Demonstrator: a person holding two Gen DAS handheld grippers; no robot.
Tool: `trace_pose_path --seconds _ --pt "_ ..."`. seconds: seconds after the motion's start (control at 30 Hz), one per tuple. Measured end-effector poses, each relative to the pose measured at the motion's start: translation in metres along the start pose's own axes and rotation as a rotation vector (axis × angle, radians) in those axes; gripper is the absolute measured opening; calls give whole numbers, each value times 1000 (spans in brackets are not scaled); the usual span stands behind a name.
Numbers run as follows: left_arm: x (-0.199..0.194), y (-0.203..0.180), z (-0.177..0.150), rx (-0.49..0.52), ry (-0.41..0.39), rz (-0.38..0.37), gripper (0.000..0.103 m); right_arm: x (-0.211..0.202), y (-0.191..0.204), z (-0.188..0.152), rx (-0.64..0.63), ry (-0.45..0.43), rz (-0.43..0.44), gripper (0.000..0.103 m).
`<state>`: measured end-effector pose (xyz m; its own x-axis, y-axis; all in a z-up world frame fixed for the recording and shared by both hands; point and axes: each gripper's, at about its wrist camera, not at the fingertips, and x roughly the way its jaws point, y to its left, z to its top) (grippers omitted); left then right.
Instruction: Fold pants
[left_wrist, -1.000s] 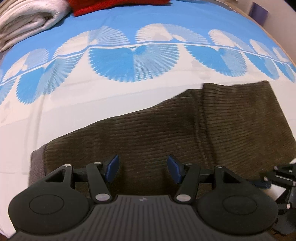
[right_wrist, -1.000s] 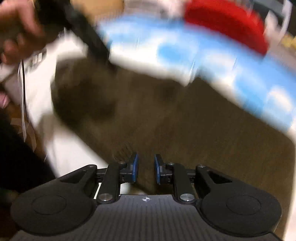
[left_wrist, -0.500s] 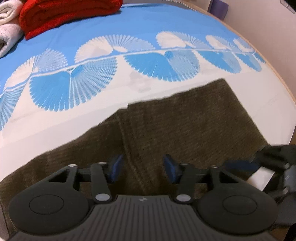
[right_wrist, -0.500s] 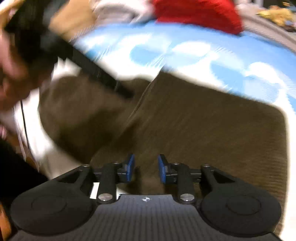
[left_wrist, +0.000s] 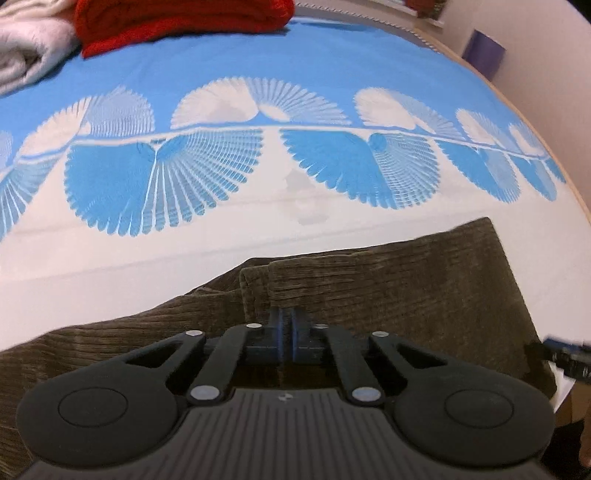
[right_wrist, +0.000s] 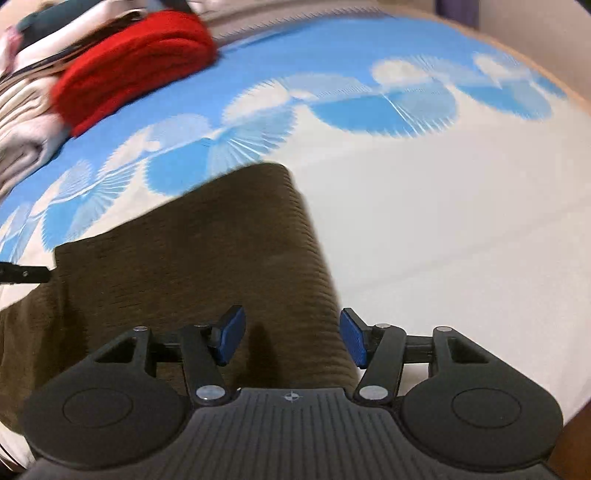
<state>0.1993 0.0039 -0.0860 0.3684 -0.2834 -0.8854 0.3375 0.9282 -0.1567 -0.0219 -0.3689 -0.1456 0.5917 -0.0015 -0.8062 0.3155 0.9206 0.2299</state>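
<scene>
Bed (left_wrist: 295, 221), blue-white fan-print sheet (left_wrist: 207, 74); pale wall (left_wrist: 546, 44) at right, dim light

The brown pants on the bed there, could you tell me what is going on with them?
A person with a handheld gripper in each hand is folding the brown corduroy pants on a blue-and-white bedspread. The left gripper is closed over the pants near a folded edge; whether it pinches cloth is unclear. The right gripper is open over the pants' right edge. Folded red and white textiles lie at the far side.
</scene>
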Motion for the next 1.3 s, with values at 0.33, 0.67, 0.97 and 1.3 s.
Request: trace_pose_path --seconds 0.33,0.67,0.97,1.3 --pt "2 -1 7 -39 -26 105 1 22 -27 -4 103 159 48 66" --pt "19 -21 5 22 18 49 2 18 -27 -5 72 154 52 66" --pt "2 -39 -2 101 38 14 21 17 -26 -5 43 150 50 67" --pt "-29 -62 -59 368 172 -123 31 12 -25 -8 46 147 50 67"
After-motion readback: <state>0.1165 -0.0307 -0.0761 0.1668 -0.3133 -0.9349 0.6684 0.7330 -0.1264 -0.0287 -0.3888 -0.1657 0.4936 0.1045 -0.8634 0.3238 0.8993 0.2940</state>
